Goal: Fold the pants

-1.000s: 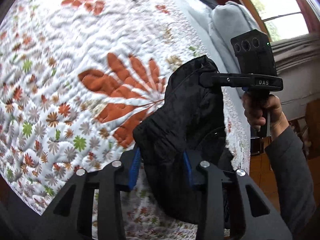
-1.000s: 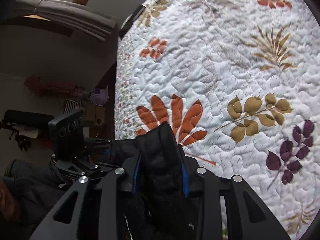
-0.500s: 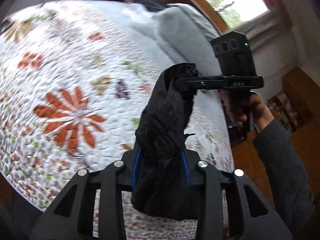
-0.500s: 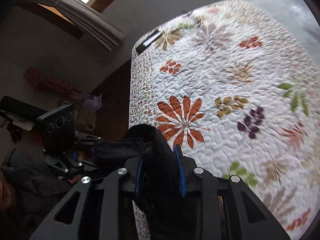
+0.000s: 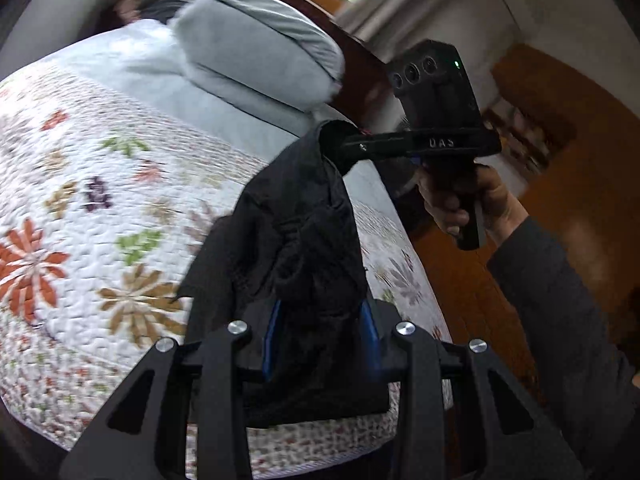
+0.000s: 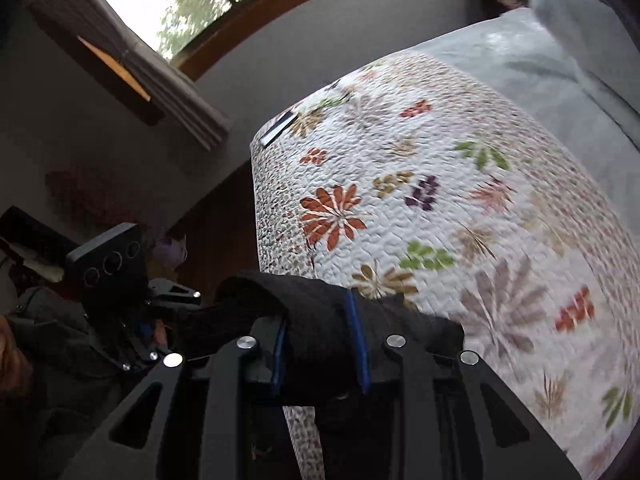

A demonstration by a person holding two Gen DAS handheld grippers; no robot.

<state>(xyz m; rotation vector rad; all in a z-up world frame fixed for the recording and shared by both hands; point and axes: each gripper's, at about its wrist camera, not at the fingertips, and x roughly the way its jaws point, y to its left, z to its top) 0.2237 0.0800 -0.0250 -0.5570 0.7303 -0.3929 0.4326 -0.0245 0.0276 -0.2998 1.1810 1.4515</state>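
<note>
Black pants [image 5: 304, 240] hang bunched in the air over the near edge of the bed, held at two spots. My left gripper [image 5: 322, 320] is shut on one bunch, the cloth squeezed between its blue pads [image 5: 272, 340]. In the same view my right gripper [image 5: 340, 144] pinches the upper end, held by a hand [image 5: 460, 200]. In the right wrist view the pants [image 6: 320, 320] are clamped in my right gripper [image 6: 320, 340], and my left gripper [image 6: 176, 296] holds the cloth at the left. The rest of the pants hangs out of sight below.
A floral quilt [image 6: 440, 200] covers the bed, with a grey pillow [image 5: 256, 52] and grey sheet at its head. A small striped object [image 6: 278, 128] lies at the quilt's far corner. A curtained window [image 6: 180, 8] and wooden floor [image 5: 560, 220] flank the bed.
Both grippers have risen with the pants still clamped, and the quilt now lies farther below. The views have swung toward the pillow and window. The left gripper has rolled.
</note>
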